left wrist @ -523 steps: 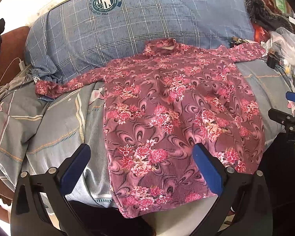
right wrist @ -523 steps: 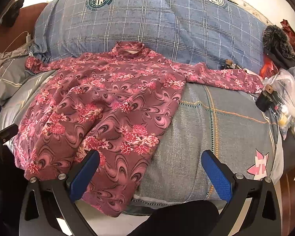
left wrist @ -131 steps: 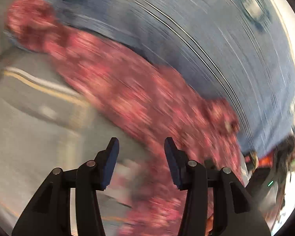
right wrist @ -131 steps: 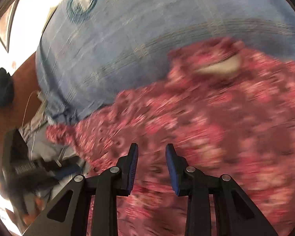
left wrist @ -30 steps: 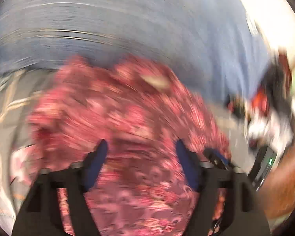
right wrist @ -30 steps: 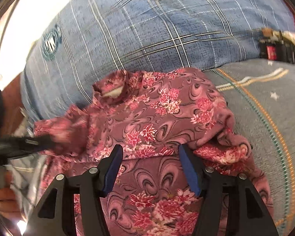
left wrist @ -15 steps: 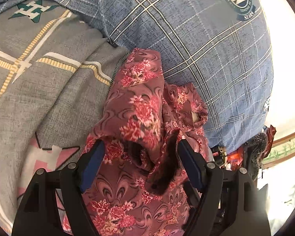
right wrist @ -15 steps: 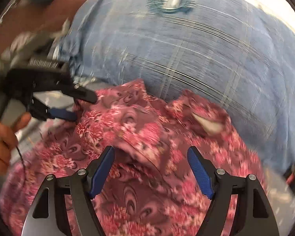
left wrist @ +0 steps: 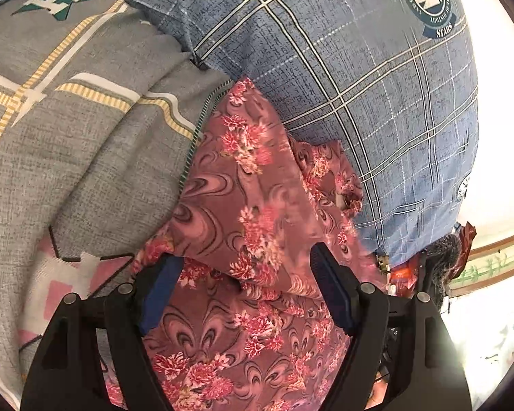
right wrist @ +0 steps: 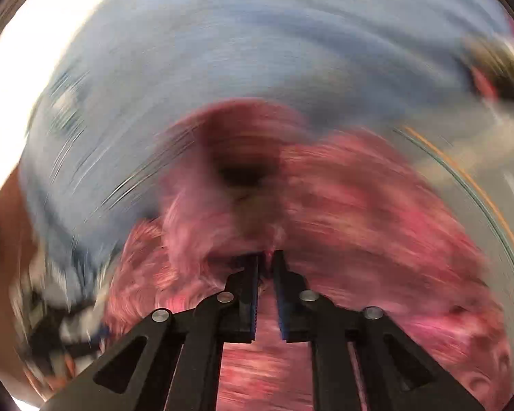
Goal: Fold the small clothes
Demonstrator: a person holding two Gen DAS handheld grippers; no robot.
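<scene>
On the bed (left wrist: 68, 144): floral shirt (left wrist: 257, 205) lay partly folded.
Left gripper (left wrist: 246, 294): jaws spread wide, holding nothing.
Right gripper (right wrist: 265, 267): clamped onto the shirt.

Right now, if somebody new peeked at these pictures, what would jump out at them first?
Probably the pink flowery shirt, bunched up in the middle of the bed with one part folded over the rest. Right behind it sits a big blue checked pillow with a round badge, and a grey quilt lies beside the shirt. The left gripper hovers over the shirt with its jaws wide apart, holding nothing.
</scene>
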